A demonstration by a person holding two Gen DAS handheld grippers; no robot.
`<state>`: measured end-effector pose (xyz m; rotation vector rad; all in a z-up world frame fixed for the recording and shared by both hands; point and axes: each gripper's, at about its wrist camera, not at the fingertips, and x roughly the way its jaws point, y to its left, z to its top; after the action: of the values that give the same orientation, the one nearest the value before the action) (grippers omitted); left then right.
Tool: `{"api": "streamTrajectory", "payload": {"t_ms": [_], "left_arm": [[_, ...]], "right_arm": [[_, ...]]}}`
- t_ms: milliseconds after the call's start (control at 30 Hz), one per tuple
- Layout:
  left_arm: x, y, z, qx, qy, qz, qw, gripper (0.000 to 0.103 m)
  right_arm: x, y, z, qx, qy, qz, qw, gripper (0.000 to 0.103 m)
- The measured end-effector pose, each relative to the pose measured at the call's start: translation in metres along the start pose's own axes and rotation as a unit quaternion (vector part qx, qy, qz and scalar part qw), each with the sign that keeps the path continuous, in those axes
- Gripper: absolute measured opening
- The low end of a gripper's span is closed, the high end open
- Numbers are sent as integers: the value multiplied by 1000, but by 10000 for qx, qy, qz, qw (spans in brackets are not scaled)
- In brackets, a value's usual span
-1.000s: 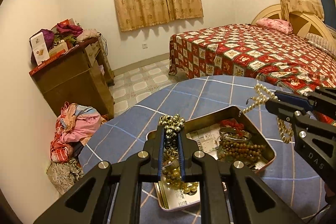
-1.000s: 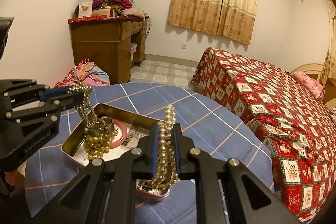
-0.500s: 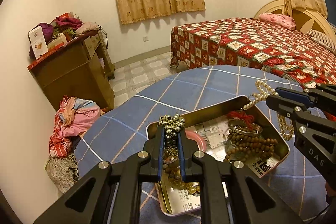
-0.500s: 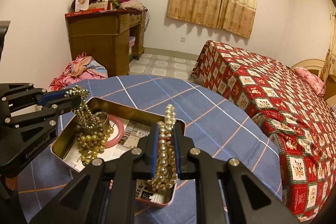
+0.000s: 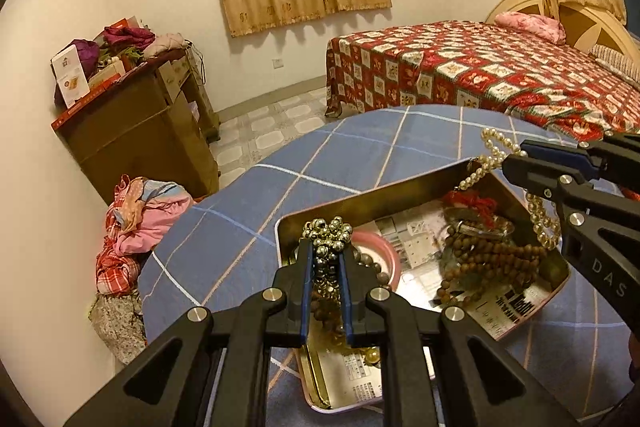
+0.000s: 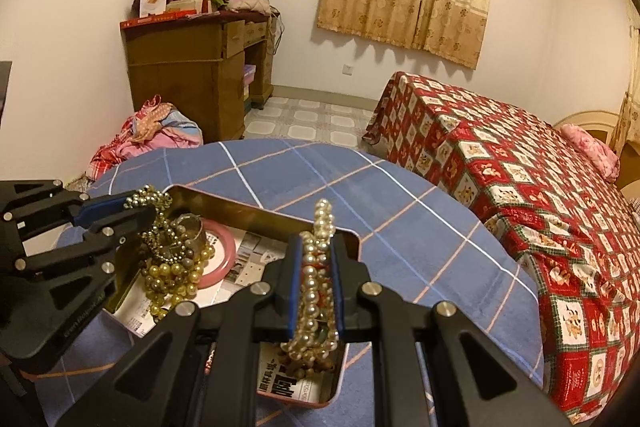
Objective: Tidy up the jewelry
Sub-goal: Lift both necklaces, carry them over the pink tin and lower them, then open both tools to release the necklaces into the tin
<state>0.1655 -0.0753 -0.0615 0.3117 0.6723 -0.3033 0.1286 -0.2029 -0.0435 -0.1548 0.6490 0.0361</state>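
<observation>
Both strands hang straight above the tin (image 5: pixel 472 175): left gripper (image 5: pixel 325 269) clamps the gold bead chain (image 5: pixel 327 233), right gripper (image 6: pixel 316 267) the pearl necklace (image 6: pixel 318 247).

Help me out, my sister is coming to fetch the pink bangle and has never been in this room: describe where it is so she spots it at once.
On the round table with the blue checked cloth sits an open gold-coloured tin lined with printed paper. The pink bangle lies flat in it, at the end nearest the wooden dresser, partly under a heap of beads. It is the only smooth, solid ring there; all else is beaded strands.
</observation>
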Motion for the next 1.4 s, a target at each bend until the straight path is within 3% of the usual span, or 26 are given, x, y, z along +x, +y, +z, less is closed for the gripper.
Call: {"api": "streamTrajectory", "payload": {"t_ms": [833, 867, 900, 933, 967, 1000, 1233, 1400], "left_arm": [[14, 10, -13, 11, 182, 85, 9998, 14], [13, 10, -13, 15, 214, 124, 9997, 23], [11, 11, -13, 10, 209, 210, 9996, 46], [8, 12, -13, -1, 165, 287, 9995, 60], [0, 14, -15, -49, -5, 400, 9992, 80], [-7, 16, -16, -85, -134, 404, 9991, 83], [-42, 25, -23, -289, -262, 285, 9988, 83], [-70, 30, -32, -438, -422, 434, 9972, 83]], "right_arm": [[22, 11, -9, -165, 274, 5, 9995, 16], [23, 11, -10, -209, 331, 24, 9992, 17], [23, 12, -11, -243, 321, -6, 9992, 24], [21, 13, -11, -267, 310, -63, 9991, 34], [18, 11, -12, -244, 278, -67, 9993, 56], [13, 10, -12, -197, 197, -64, 9996, 66], [-22, 3, -21, 5, -8, -199, 9998, 66], [-44, -1, -29, 225, -151, -215, 9994, 68]]}}
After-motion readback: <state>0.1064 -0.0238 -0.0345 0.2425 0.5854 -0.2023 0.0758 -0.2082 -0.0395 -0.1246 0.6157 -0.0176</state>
